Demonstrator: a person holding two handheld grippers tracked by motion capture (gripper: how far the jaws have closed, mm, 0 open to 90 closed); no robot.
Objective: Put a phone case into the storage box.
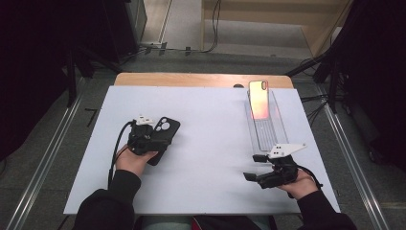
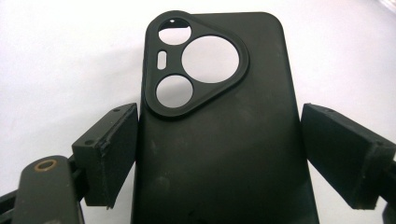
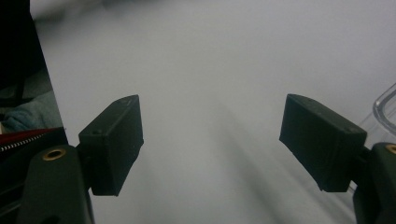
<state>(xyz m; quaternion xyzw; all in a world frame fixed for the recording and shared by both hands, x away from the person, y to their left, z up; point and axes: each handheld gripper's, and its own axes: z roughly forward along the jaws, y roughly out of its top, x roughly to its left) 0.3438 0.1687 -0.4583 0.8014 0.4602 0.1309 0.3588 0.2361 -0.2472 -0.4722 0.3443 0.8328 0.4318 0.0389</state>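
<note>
A black phone case [image 1: 168,125] lies on the white board [image 1: 210,143], back up, with its camera cutouts at the far end. My left gripper [image 1: 152,136] is open over the case's near half. In the left gripper view its fingers [image 2: 112,149] stand on either side of the case [image 2: 219,158], close to its long edges. My right gripper [image 1: 253,166] is open at the front right of the board, pointing left, with nothing between its fingers [image 3: 116,140]. A phone [image 1: 259,99] with a pinkish, reflective face leans in a clear tray [image 1: 270,132] at the right.
The clear tray's corner [image 3: 385,109] shows at the right edge of the right gripper view. The board's near edge runs just behind both hands. Dark equipment and cables surround the table on the floor.
</note>
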